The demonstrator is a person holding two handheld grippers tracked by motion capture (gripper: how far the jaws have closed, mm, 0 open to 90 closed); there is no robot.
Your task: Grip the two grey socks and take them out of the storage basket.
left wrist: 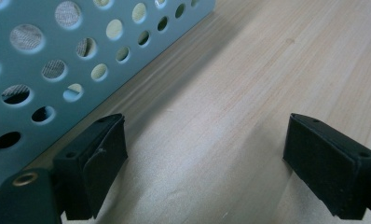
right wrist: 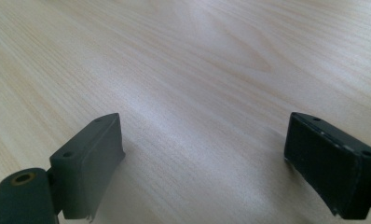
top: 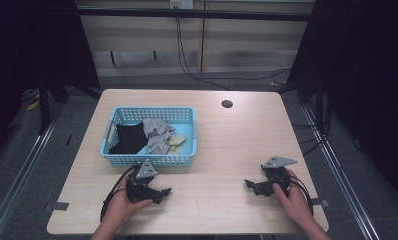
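Note:
A light blue perforated basket stands on the left half of the wooden table. It holds a black cloth, a grey cloth and a pale yellow piece. My left gripper rests on the table just in front of the basket, held by a hand, open with nothing between its jaws. Its own view has the basket wall close on the left. My right gripper lies low over bare wood at the front right, also open and empty.
A round cable hole sits near the table's far edge. Black cables loop from both grippers at the front edge. Dark curtains and metal floor rails flank the table; more cables run across the floor behind it.

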